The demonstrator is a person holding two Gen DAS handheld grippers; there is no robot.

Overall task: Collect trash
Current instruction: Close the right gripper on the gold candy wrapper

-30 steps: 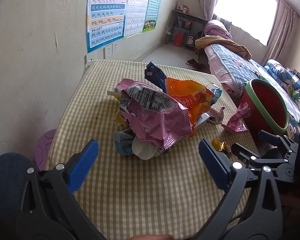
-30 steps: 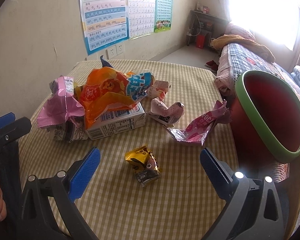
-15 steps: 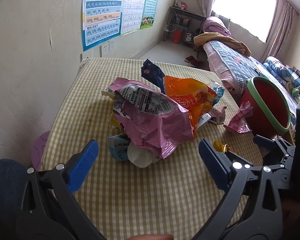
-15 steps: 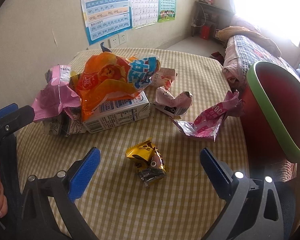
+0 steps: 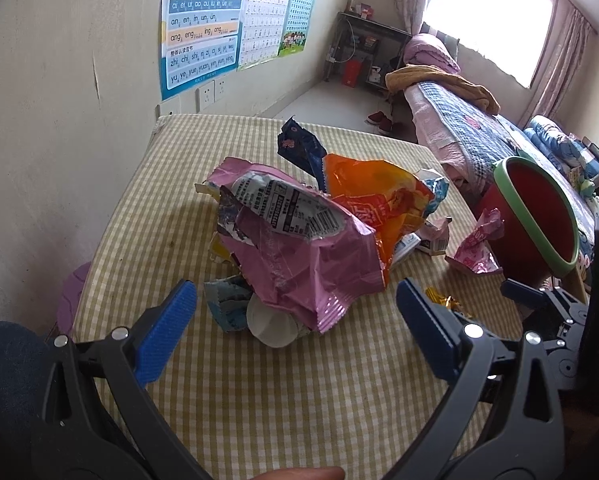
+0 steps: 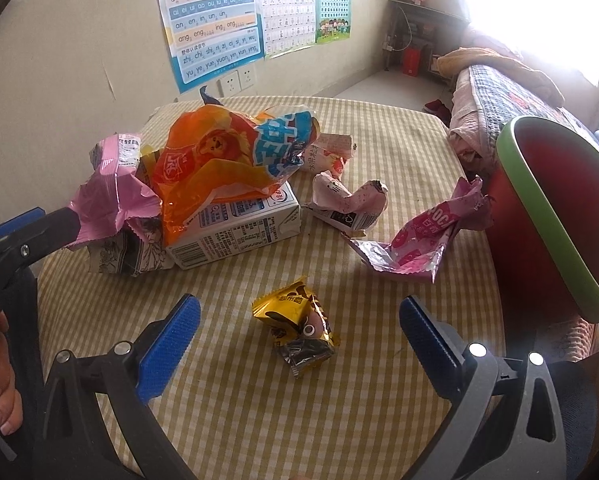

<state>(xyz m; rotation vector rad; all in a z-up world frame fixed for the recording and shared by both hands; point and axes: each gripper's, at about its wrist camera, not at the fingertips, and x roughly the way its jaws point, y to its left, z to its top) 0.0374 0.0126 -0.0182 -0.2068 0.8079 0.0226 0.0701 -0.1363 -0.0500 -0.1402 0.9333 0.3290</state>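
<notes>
**Both grippers wide over the trash table**

Nearest me, the right gripper (image 6: 299, 326) hung w/ its ribbed blue pads (image 6: 167, 346) spread wide, nothing between them but the crumpled gold foil wrapper (image 6: 297, 326), shiny and creased, lying on the checked cloth table (image 6: 339, 420). My left gripper (image 5: 295, 320) was equally wide, empty, its pads flanking the near edge of the trash pile.

In the left view, closest was a round white plastic lid (image 5: 269, 326) tucked under a big crinkly pink bag (image 5: 299, 256) w/ a printed label panel. Behind that, a glossy orange bag (image 6: 215, 164) draped over a boxy white milk carton (image 6: 235, 228). A dark blue wrapper (image 5: 299, 148) stuck up at the back of the pile.

Right of the pile, apart from it: a squashed pale pink carton (image 6: 347, 204), then a torn pink foil wrapper (image 6: 419, 236), silver inside, lying near the bin.

The red bin (image 6: 547, 216), rounded w/ a thick green rim, stood at the table's right edge. Beyond: posters (image 6: 215, 24) on the plaster wall, a bed (image 5: 479, 136) w/ quilted cover under the bright window.
</notes>
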